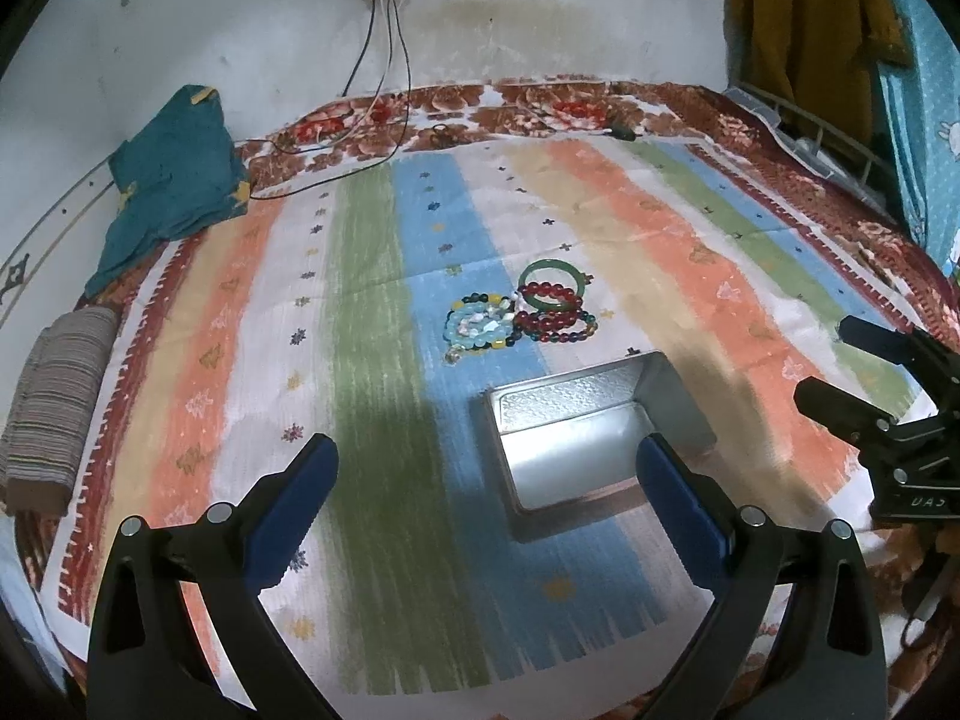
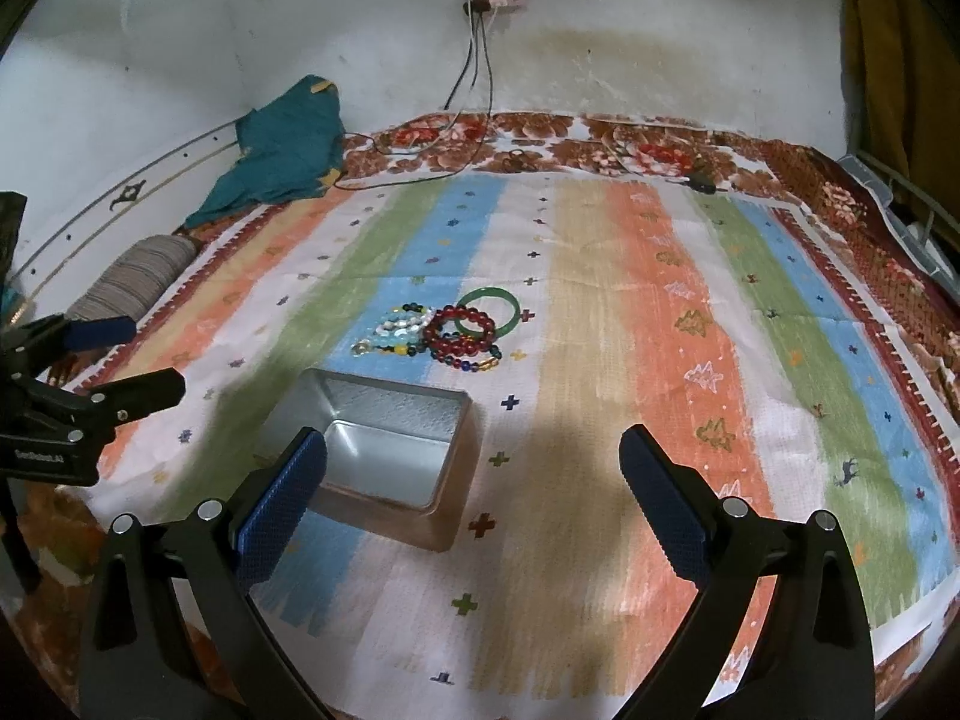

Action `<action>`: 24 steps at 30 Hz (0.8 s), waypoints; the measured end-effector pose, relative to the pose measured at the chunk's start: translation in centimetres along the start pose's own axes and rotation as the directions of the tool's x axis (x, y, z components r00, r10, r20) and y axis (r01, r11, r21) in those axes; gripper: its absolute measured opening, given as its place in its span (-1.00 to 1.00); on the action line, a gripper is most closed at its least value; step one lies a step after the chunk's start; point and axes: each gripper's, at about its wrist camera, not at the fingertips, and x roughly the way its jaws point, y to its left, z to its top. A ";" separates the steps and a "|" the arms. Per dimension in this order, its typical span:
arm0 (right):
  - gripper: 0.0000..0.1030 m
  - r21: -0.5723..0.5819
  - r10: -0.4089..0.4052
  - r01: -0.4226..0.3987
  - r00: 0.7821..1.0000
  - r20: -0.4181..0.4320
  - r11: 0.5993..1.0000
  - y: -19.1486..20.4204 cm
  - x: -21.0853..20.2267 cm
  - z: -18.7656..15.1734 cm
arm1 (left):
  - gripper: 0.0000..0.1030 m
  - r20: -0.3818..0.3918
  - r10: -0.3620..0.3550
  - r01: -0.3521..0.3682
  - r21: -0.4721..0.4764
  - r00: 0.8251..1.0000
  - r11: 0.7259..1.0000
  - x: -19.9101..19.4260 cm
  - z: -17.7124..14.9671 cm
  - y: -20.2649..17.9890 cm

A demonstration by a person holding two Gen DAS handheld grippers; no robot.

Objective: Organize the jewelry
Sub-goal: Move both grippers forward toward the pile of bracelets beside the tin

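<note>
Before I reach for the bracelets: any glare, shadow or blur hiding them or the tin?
Left wrist view: glare whitens the tin floor, shadow lies beside it; bracelets lit and sharp. Right wrist view: shadow darkens cloth near the tin; bracelets clear. Fisheye bends both edges.

Both grippers: left gripper (image 1: 486, 450) and right gripper (image 2: 474, 441) have black plastic frames, 2 blue textured pads each, silver pivot screws, white lettering on the body.

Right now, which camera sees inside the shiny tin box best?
The left wrist view: the tin box sits between that gripper's fingers, showing its bare, brightly lit floor. In the right wrist view the box is off to the left, and one blue finger covers its near corner.
</note>
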 end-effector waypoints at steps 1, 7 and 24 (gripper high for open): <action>0.92 0.000 -0.002 0.002 1.000 -0.005 1.000 -0.1 0.3 0.1 | 0.89 -0.002 0.002 -0.002 -0.006 1.000 1.000 0.2 0.2 0.2; 0.92 0.021 -0.012 0.013 1.000 -0.026 1.000 -0.8 2.3 1.7 | 0.89 -0.014 0.036 -0.037 -0.031 0.999 0.999 1.8 2.0 0.8; 0.92 0.027 -0.027 0.029 0.996 -0.083 0.999 -1.6 6.6 4.5 | 0.89 -0.108 0.053 -0.065 -0.109 0.993 0.992 6.8 5.0 2.9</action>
